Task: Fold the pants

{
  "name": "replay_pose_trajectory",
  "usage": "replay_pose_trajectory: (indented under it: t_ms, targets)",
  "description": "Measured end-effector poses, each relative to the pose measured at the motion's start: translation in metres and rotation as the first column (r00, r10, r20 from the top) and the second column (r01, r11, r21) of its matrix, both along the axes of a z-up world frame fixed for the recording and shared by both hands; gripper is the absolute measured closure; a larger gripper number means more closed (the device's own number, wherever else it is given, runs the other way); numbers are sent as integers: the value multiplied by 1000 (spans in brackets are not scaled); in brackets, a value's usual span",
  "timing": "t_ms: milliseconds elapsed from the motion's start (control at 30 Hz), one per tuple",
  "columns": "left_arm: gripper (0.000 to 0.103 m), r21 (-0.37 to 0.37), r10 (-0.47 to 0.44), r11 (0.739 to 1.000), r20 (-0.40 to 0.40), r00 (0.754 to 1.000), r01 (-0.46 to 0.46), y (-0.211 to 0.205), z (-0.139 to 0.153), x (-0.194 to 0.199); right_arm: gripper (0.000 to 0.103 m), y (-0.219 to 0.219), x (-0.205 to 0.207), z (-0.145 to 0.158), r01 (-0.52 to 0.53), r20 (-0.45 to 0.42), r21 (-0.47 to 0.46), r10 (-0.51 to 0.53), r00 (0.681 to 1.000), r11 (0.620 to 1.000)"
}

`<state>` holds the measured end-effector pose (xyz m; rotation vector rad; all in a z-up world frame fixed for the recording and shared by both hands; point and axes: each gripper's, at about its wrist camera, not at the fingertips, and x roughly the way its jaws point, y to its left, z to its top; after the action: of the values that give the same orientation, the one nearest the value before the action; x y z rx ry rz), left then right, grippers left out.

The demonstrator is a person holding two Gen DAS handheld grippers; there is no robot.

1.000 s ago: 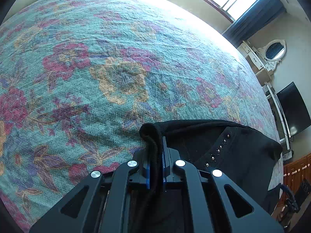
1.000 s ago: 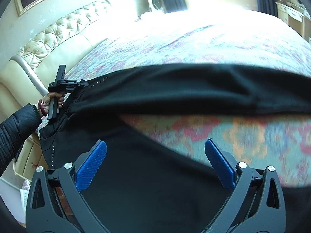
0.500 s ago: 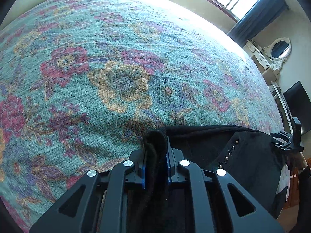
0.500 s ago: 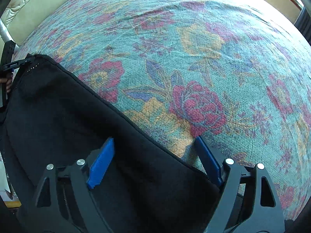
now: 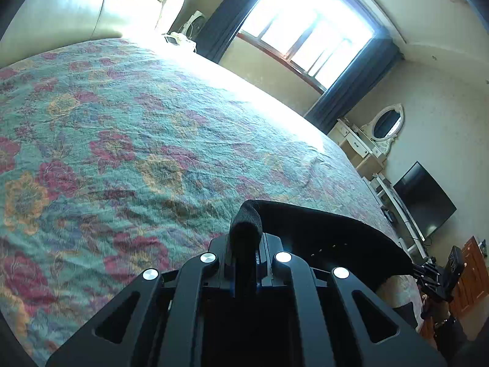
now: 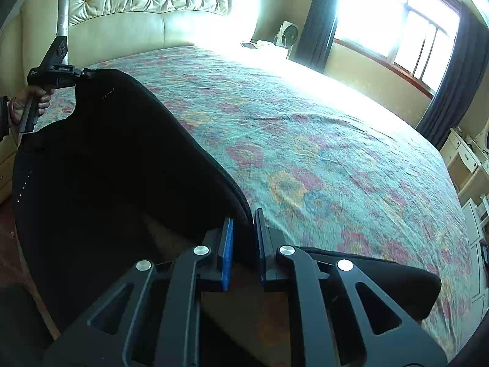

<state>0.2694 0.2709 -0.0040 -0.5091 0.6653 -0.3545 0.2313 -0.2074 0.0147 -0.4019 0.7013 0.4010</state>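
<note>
Nearest in the left wrist view, the left gripper [image 5: 244,263] is clamped tight on a bunched fold of the black pants [image 5: 321,235]; the cloth bulges up in a rounded lump between the pads and hides them almost wholly, with only a sliver of blue showing. From there the pants stretch off to the right as a taut dark band above the bedspread [image 5: 137,153]. A short row of pale studs shows on the cloth, too small to read further. At the band's far end the right gripper [image 5: 428,270] is a small dark shape by the frame's edge; its jaws cannot be made out from here.

In the right wrist view the right gripper [image 6: 244,244] has just been closing, and its blue pads [image 6: 227,250] now pinch the pants' edge [image 6: 122,168], a thin line of cloth between them. The rest hangs as a broad black sheet to the left, off the bed; its lower part is cut off by the gripper body and the frame. A second flap lies dark at the lower right. At the sheet's far corner the left gripper [image 6: 82,73] grips it, held by a hand [image 6: 33,101] that is partly cropped.

Beyond lie the headboard [image 6: 137,9], window [image 5: 305,30], a washed-out nightstand, mirror [image 5: 386,120] and a screen [image 5: 424,202].
</note>
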Motion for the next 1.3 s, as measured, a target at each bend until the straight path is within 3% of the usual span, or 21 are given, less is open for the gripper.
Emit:
replay_pose_trajectory:
  t_ms: [133, 233, 300, 367, 400, 467, 533, 600, 633, 667, 700, 767, 833, 900, 1000, 1033, 1100, 1167, 1233, 1300]
  targets:
    - [91, -58, -17, 998, -20, 1000, 16, 7, -14, -84, 88, 5, -92, -33, 12, -24, -13, -12, 1000, 1000]
    - [81, -33, 11, 999, -142, 990, -15, 15, -54, -132, 83, 11, -126, -77, 35, -161, -12, -37, 986, 999]
    - [79, -31, 58, 997, -228, 972, -67, 22, -79, -157, 70, 7, -135, -87, 98, -253, 72, -77, 965, 993]
    - [79, -66, 141, 985, -238, 961, -161, 32, -86, -183, 34, -10, -137, -82, 210, -333, 251, -120, 935, 945]
    - [79, -93, 172, 976, -231, 958, -198, 34, -85, -194, 29, -21, -137, -79, 275, -362, 353, -140, 922, 894]
    - [66, -124, 206, 964, -214, 955, -236, 26, -77, -204, 27, -37, -129, -76, 375, -441, 487, -149, 885, 789]
    - [44, -134, 233, 957, -171, 957, -257, 12, -62, -204, 26, -56, -121, -82, 478, -516, 631, -130, 847, 611]
    - [35, -148, 244, 953, -145, 959, -265, -5, -51, -196, 26, -65, -112, -100, 580, -605, 695, -90, 791, 425]
    - [31, -145, 260, 949, -142, 955, -280, -12, -48, -190, 26, -65, -109, -109, 614, -634, 708, -67, 770, 349]
    - [30, -141, 270, 946, -150, 951, -290, -18, -47, -184, 26, -62, -106, -115, 631, -648, 716, -52, 760, 299]
    - [30, -126, 291, 941, -175, 941, -315, -22, -49, -179, 26, -57, -103, -117, 635, -650, 718, -53, 758, 284]
    - [30, -94, 385, 906, -225, 895, -413, -27, -44, -181, 26, -48, -96, -115, 641, -648, 707, -88, 756, 299]
    - [30, -152, 416, 887, -150, 897, -436, -28, -30, -201, 26, -45, -92, -114, 643, -649, 708, -90, 756, 294]
    - [27, -115, 397, 905, -117, 910, -410, -38, -22, -205, 26, -39, -87, -116, 655, -656, 692, -113, 746, 304]
    - [22, -61, 335, 934, -184, 924, -351, -56, -35, -190, 27, -33, -88, -121, 666, -651, 688, -161, 742, 288]
    - [22, -61, 344, 930, -209, 915, -363, -58, -44, -187, 30, -31, -85, -120, 672, -649, 683, -183, 738, 287]
    - [22, -73, 363, 917, -259, 895, -393, -58, -62, -178, 47, -36, -80, -121, 676, -643, 669, -216, 735, 308]
    - [22, -98, 397, 889, -326, 858, -448, -51, -81, -171, 78, -44, -76, -131, 690, -655, 652, -224, 721, 313]
    - [22, -143, 421, 861, -336, 843, -488, -45, -87, -171, 88, -45, -74, -141, 705, -673, 648, -218, 707, 287]
    - [22, -151, 439, 848, -338, 832, -508, -41, -86, -169, 91, -46, -76, -146, 701, -671, 655, -210, 711, 283]
